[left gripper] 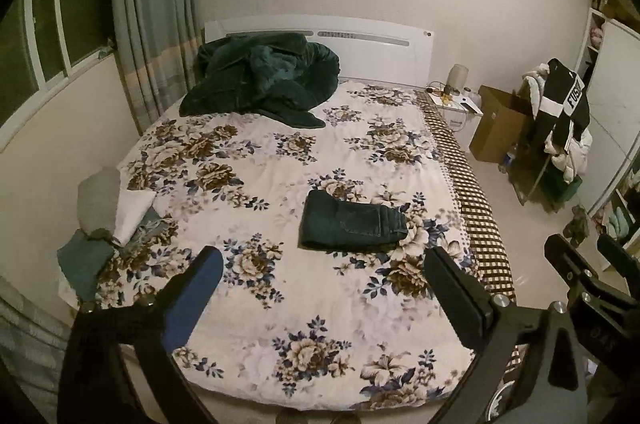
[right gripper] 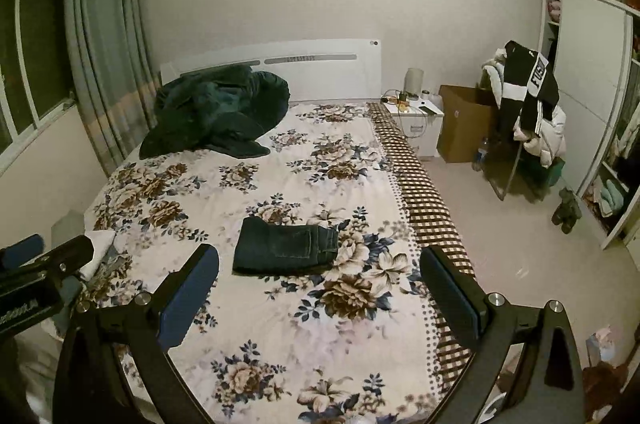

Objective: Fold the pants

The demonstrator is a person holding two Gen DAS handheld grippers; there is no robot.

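Observation:
Dark blue jeans (left gripper: 352,222) lie folded into a compact rectangle on the floral bedspread (left gripper: 280,304), right of the bed's middle. They also show in the right wrist view (right gripper: 286,244). My left gripper (left gripper: 324,276) is open and empty, held above the near part of the bed, short of the jeans. My right gripper (right gripper: 320,274) is open and empty too, high above the bed's near right side. The right gripper's fingers also show at the left wrist view's right edge (left gripper: 576,264).
A dark green blanket (left gripper: 260,80) is heaped by the white headboard. A pile of folded clothes (left gripper: 112,224) sits at the bed's left edge. Right of the bed stand a nightstand (right gripper: 416,120), a cardboard box (right gripper: 464,120), a clothes-draped chair (right gripper: 528,112) and a wardrobe (right gripper: 592,104).

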